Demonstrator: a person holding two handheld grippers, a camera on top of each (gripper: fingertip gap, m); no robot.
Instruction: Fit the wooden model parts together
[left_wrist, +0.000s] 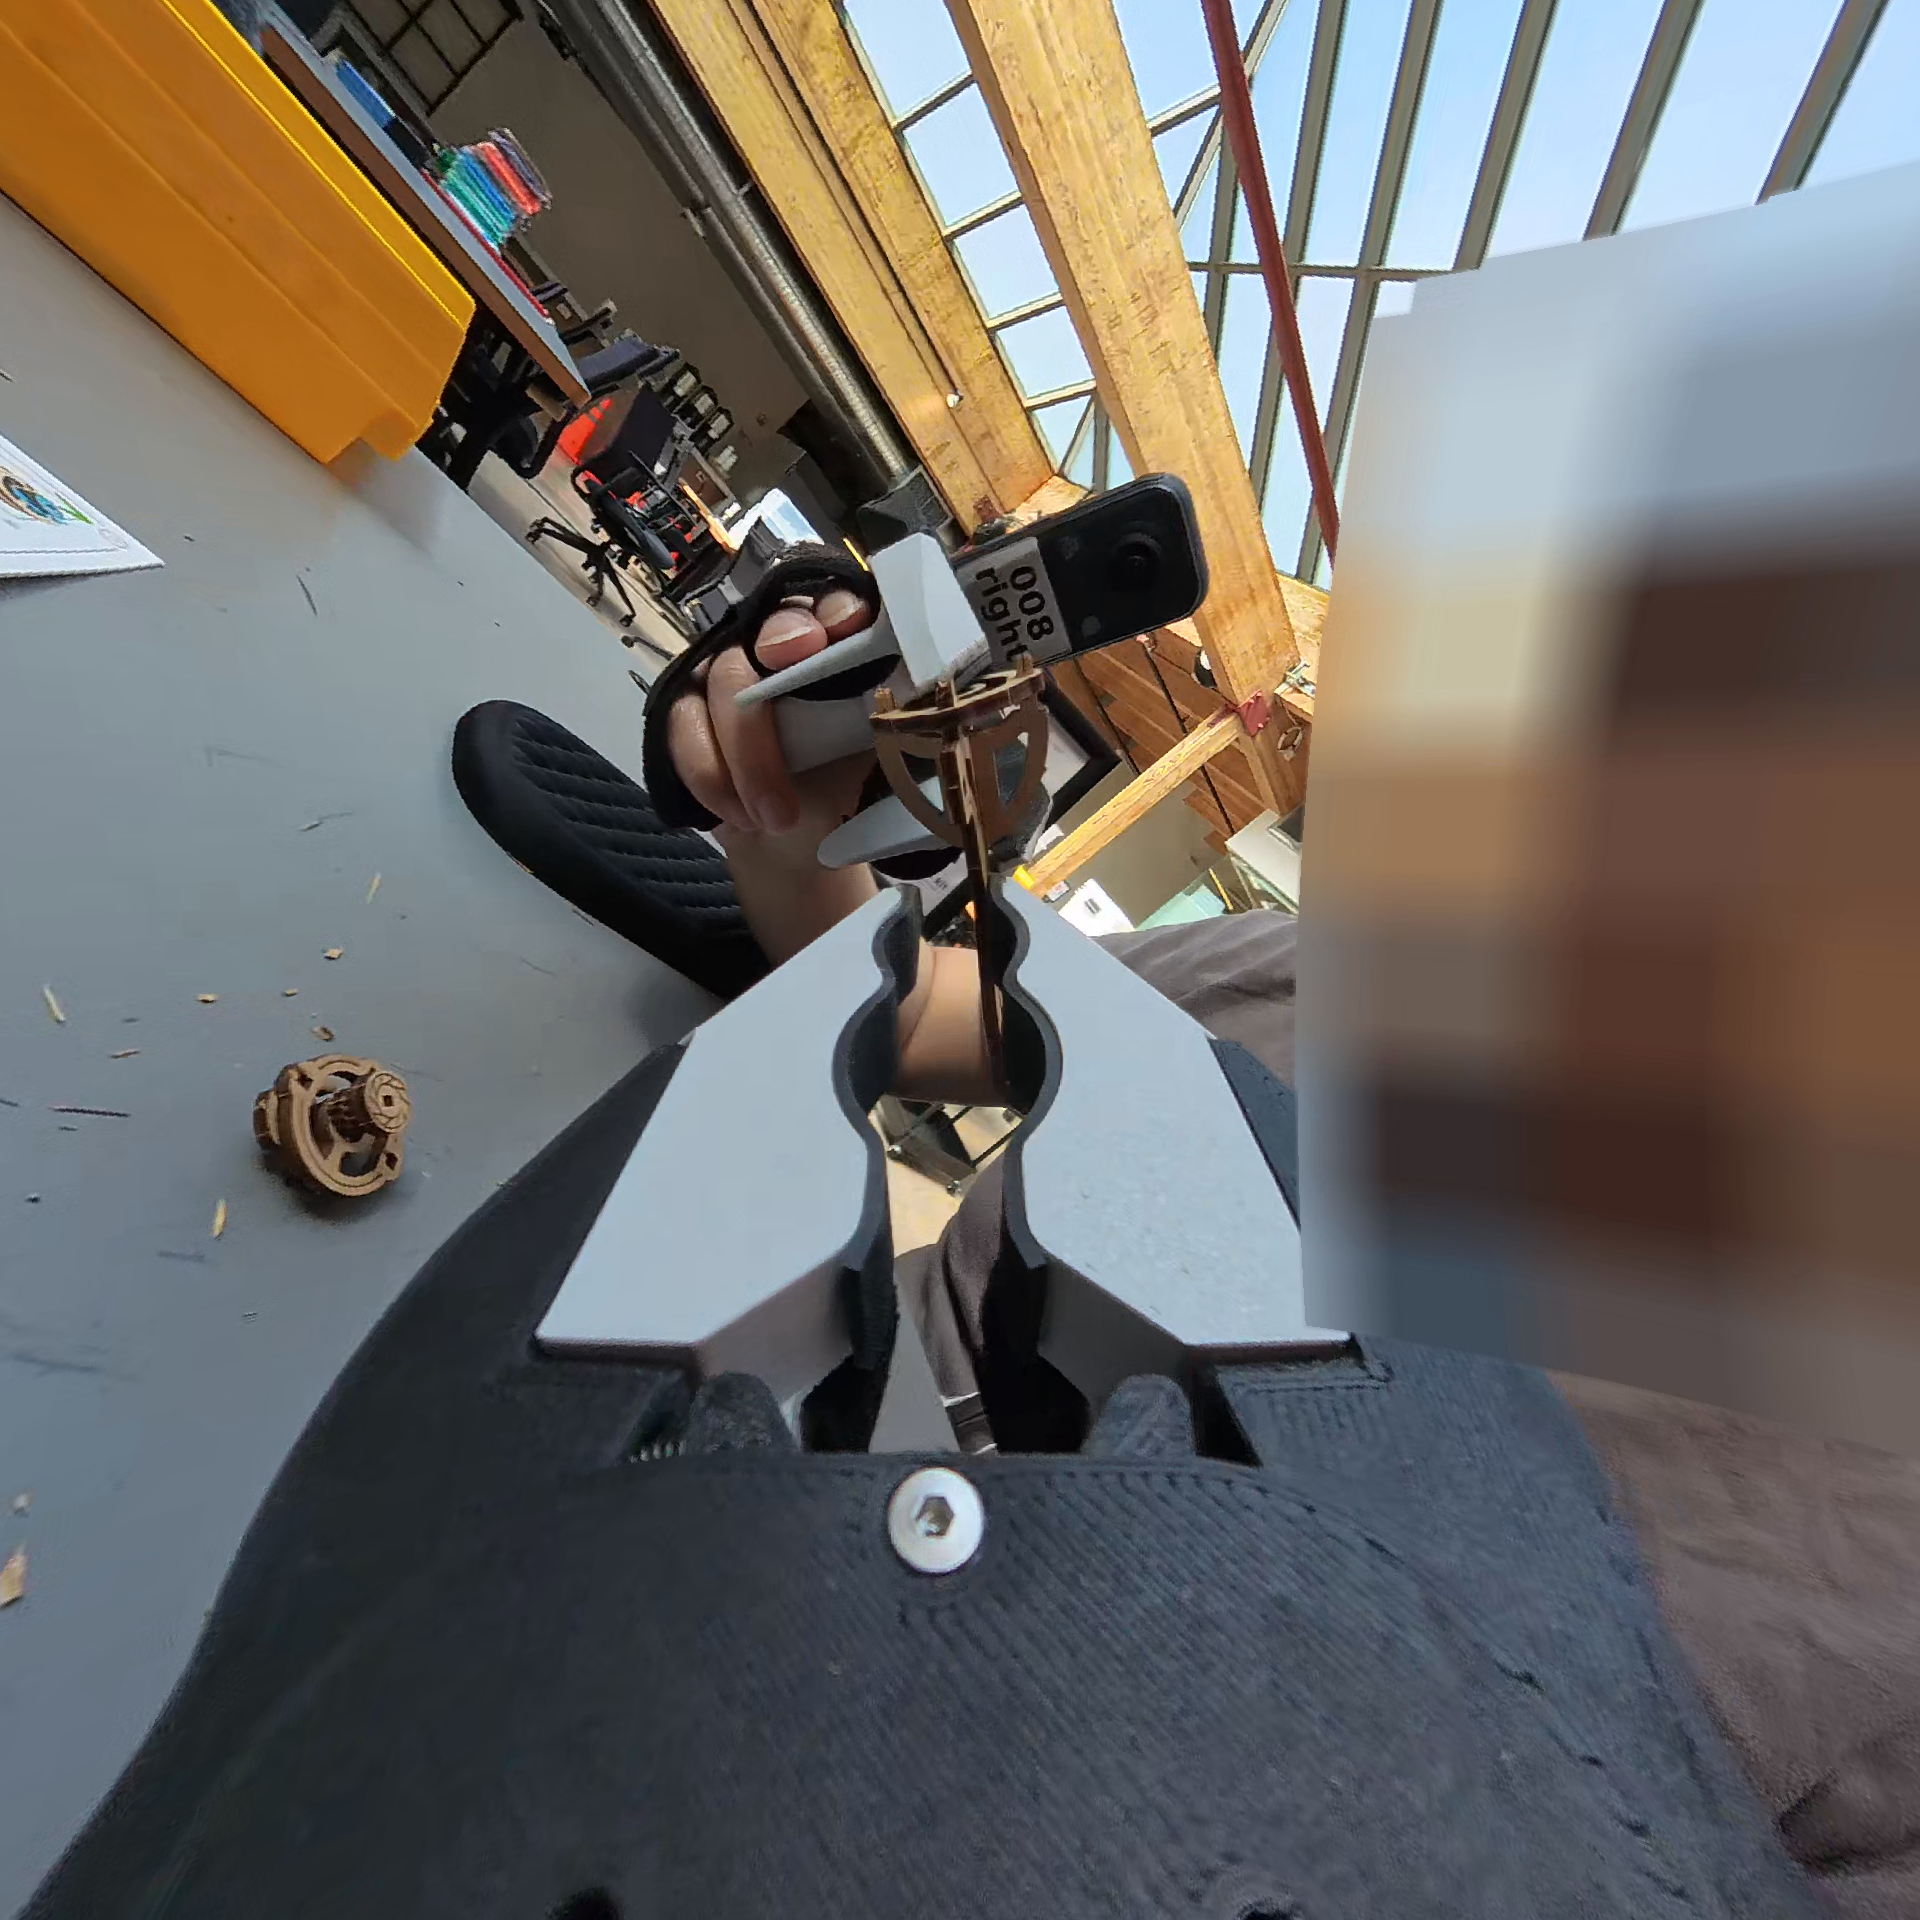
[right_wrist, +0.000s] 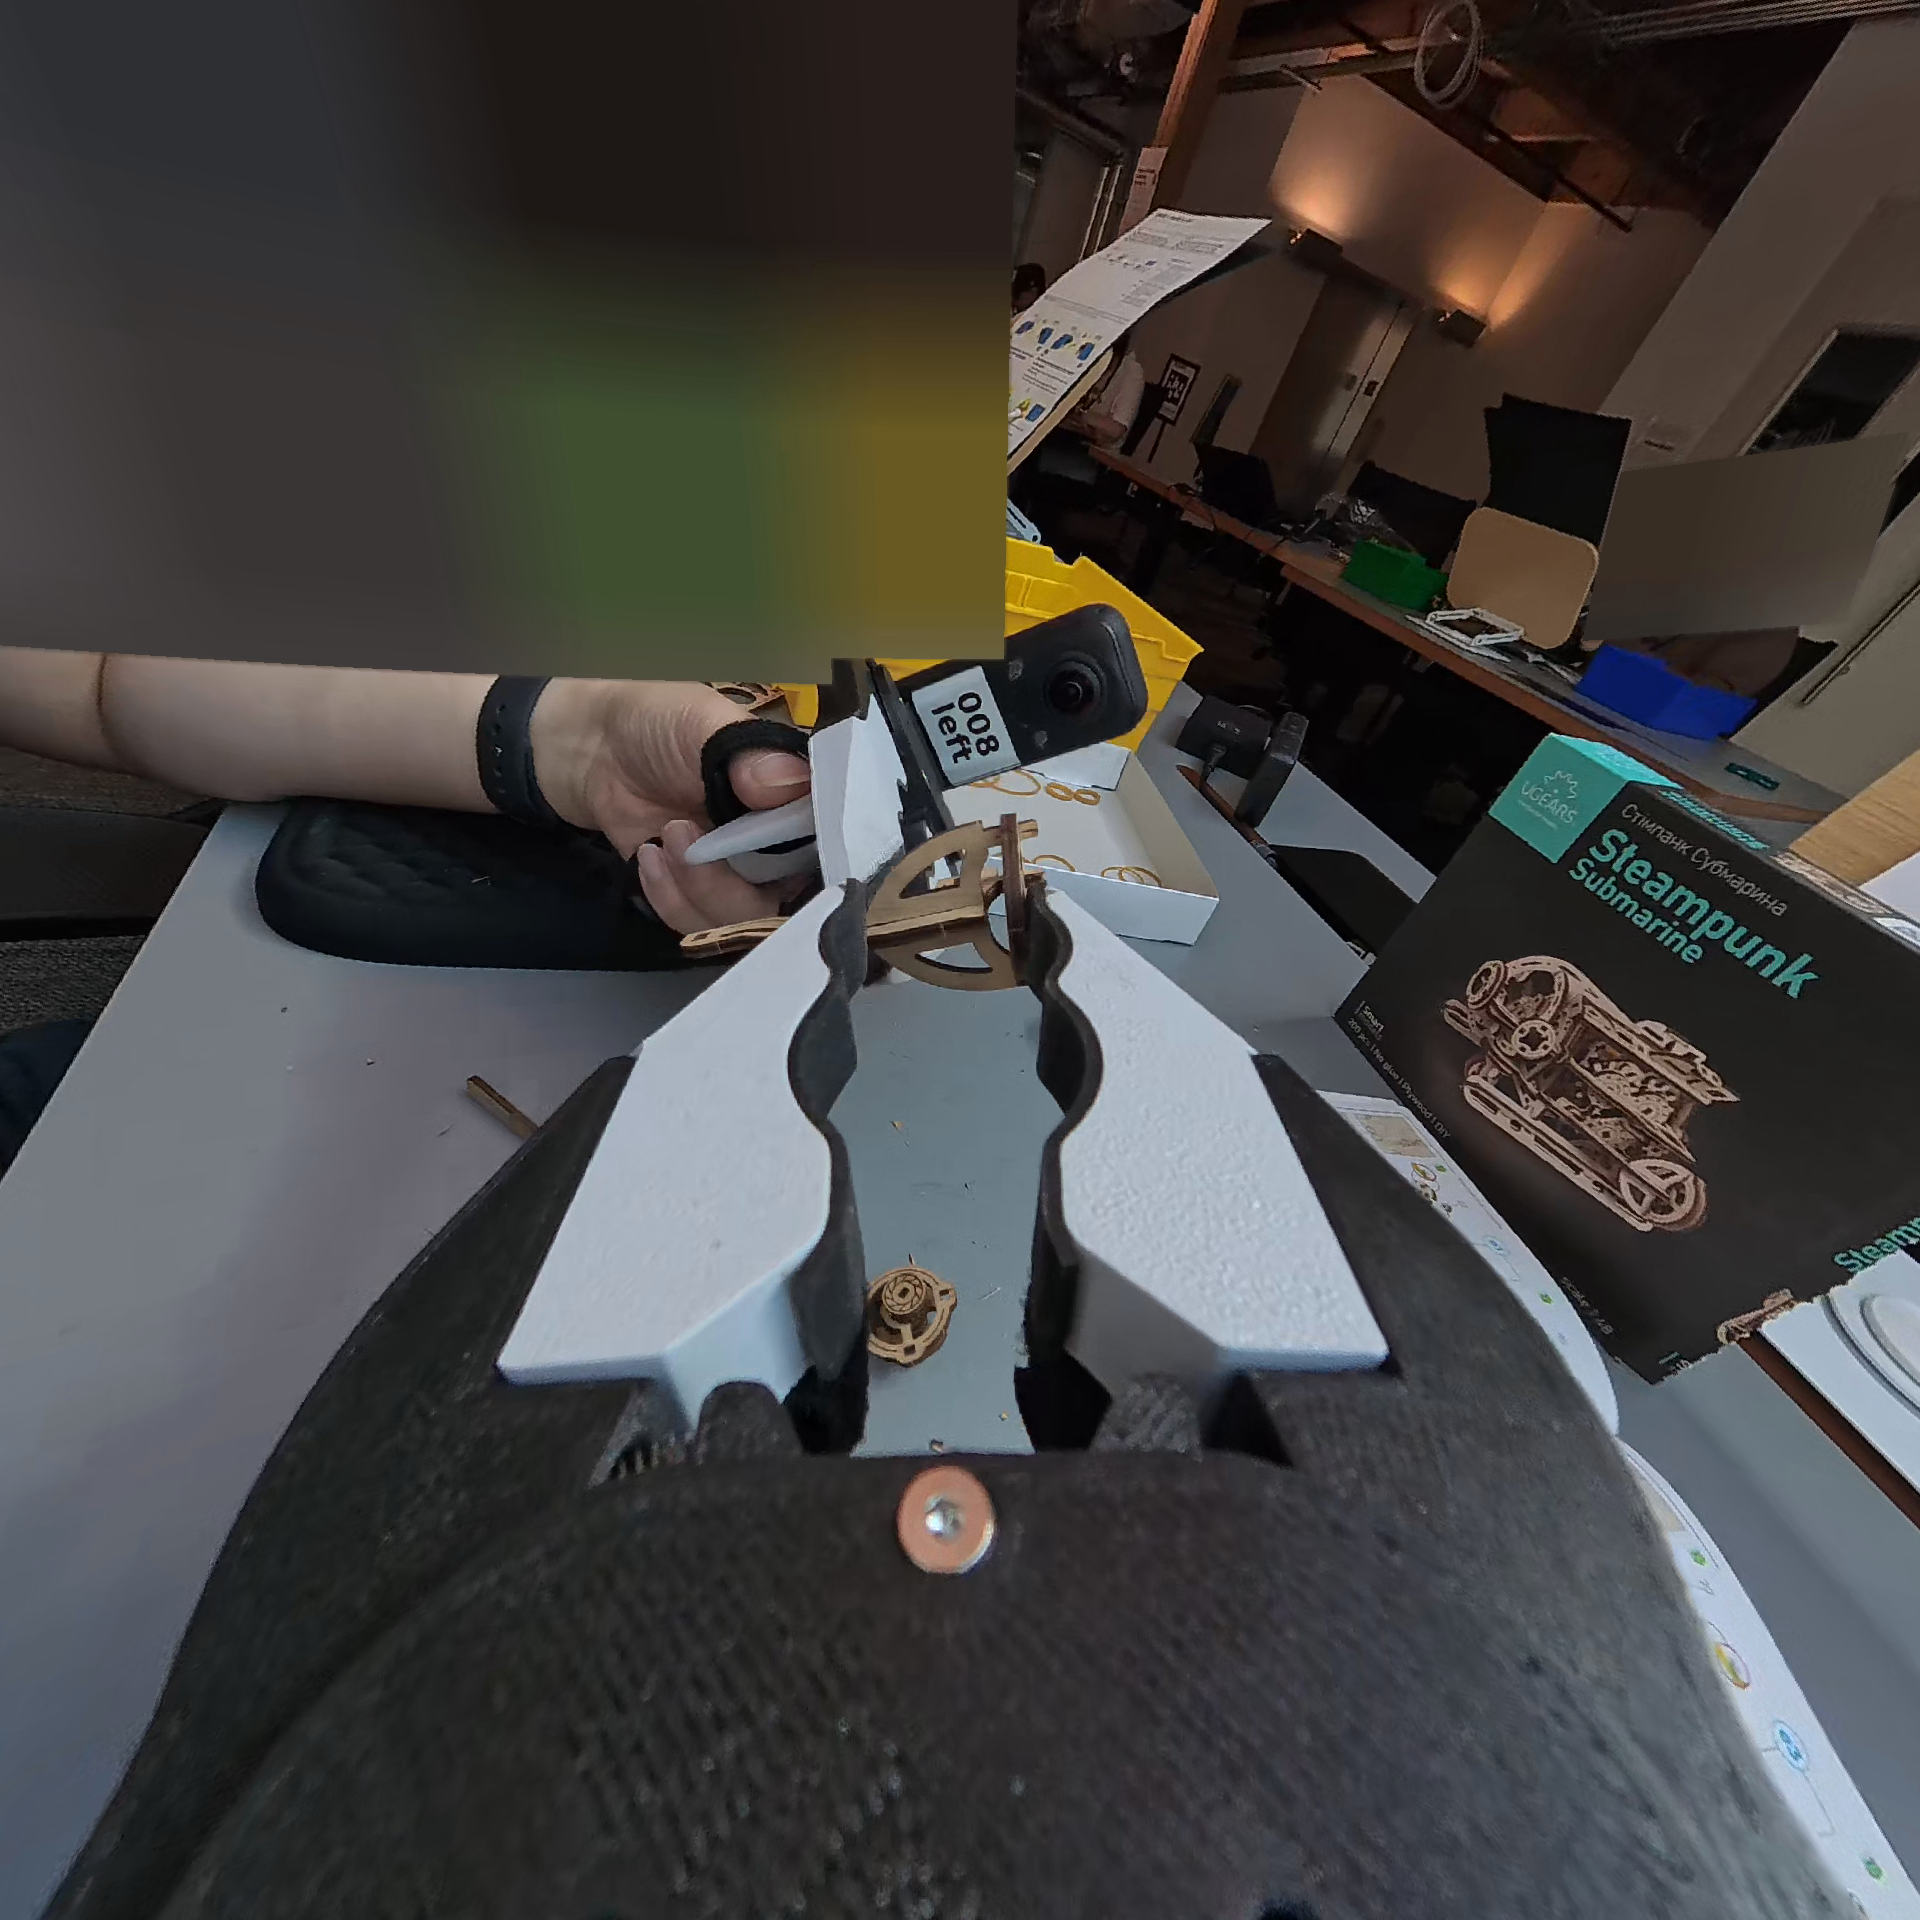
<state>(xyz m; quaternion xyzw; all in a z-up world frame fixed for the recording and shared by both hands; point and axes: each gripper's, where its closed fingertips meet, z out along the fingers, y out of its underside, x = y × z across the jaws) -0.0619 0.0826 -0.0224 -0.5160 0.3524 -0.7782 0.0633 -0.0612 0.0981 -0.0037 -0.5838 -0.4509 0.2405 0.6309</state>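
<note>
**Gripping one wooden assembly between both claws, mid-air**

Working left to right: left gripper (left_wrist: 982, 904) is pinched on the thin dark strut, prob. to steady it. Right gripper (right_wrist: 940, 914) is clamped on the fan-shaped wooden piece (right_wrist: 940, 914) at its tips, so parts meet above the table (right_wrist: 312, 1091). Spare gear hub (right_wrist: 909, 1317) lies below, between the right claw's fingers.
</note>
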